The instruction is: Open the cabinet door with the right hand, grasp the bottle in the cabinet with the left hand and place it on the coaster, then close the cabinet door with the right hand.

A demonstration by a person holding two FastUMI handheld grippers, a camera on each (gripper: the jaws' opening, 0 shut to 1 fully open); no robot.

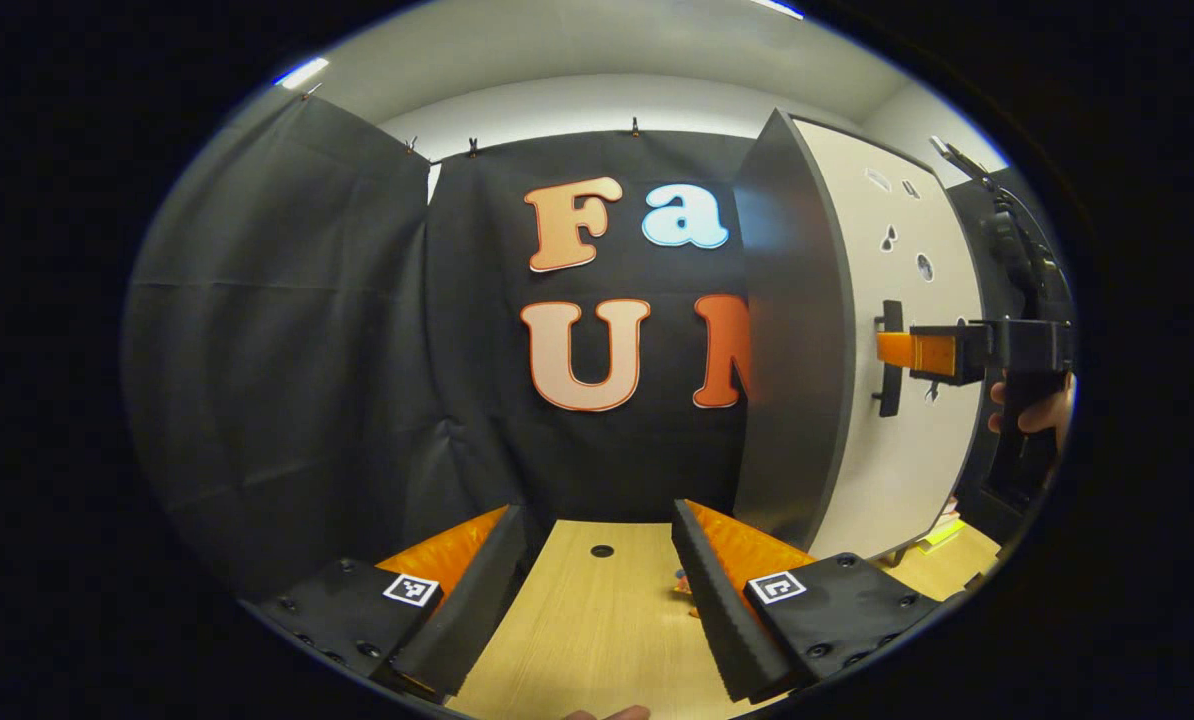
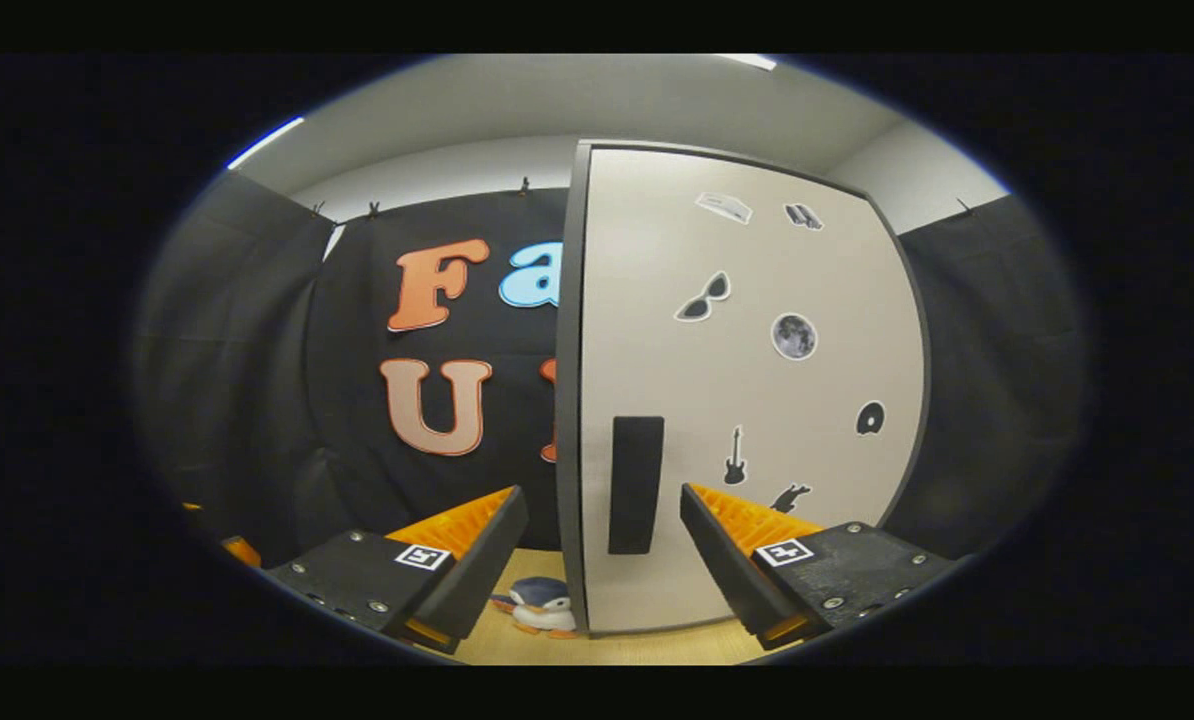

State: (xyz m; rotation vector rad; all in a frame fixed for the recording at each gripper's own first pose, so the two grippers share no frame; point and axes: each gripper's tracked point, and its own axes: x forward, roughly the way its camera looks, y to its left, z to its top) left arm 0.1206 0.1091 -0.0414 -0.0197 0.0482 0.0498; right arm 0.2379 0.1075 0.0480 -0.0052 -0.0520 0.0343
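The right gripper (image 2: 602,525) has its jaws spread wide, the dark handle (image 2: 636,485) of the cabinet door (image 2: 757,400) standing between them, untouched. The door is shut. The left gripper (image 1: 597,560) hangs over the wooden table (image 1: 597,620) left of the cabinet, jaws spread, holding nothing.

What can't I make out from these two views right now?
- Bottle: behind the closed cabinet door, right gripper view.
- Coaster: partly hidden behind the left claw, left gripper view.
- Right claw's contact with the handle: unclear; in the left gripper view it sits close to the handle.
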